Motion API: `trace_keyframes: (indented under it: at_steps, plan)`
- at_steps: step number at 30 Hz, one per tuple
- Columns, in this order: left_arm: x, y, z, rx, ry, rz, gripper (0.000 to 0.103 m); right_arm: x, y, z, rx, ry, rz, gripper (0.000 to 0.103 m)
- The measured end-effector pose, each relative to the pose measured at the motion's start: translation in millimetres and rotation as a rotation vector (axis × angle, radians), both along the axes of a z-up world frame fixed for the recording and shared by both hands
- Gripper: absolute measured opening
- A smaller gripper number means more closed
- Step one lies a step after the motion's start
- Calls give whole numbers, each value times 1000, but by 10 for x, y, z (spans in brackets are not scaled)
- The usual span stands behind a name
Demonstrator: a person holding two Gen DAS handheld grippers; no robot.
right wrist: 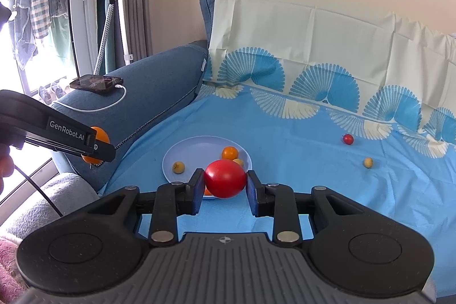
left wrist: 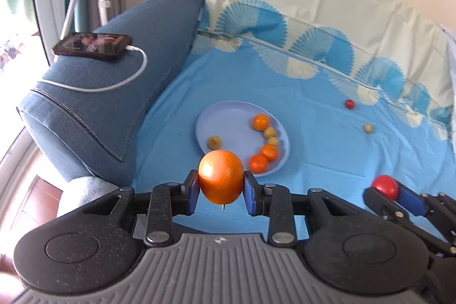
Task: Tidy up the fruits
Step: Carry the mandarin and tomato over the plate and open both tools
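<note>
Left tool (left wrist: pixel 221 185) level, clamping orange (left wrist: pixel 221 175).

Plate (left wrist: pixel 228 116) on the cloth (left wrist: pixel 313 161), phone (left wrist: pixel 92 44) far left.

A blue fan-patterned cloth (right wrist: pixel 299 150) carries a pale lavender plate (right wrist: pixel 196 147), a small red fruit (right wrist: pixel 348 139) and a small yellow fruit (right wrist: pixel 368 162).
</note>
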State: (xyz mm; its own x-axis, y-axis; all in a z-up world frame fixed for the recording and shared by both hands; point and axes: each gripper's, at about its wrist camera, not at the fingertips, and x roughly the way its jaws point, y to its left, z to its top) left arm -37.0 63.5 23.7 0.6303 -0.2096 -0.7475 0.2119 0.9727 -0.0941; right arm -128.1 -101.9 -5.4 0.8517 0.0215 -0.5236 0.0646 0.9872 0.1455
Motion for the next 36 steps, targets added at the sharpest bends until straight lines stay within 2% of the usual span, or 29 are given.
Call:
trace_keyframes:
  at_steps: [8, 14, 22, 27, 36]
  plan:
    - [385, 37, -81, 2, 33, 46, 36, 297, 26, -81, 4, 37, 11, 32]
    - [757, -57, -213, 10, 59, 39, 36, 674, 44, -194, 12, 66, 35, 32]
    - [1348, -316, -629, 66, 140, 32, 35, 1312, 26, -537, 40, 143, 56, 32]
    - [1708, -541, -892, 104, 184, 18, 35, 1689, 39, -783, 19, 178, 70, 32]
    - [2096, -812, -1246, 177, 221, -24, 38, 2163, 92, -1187, 5, 245, 102, 33]
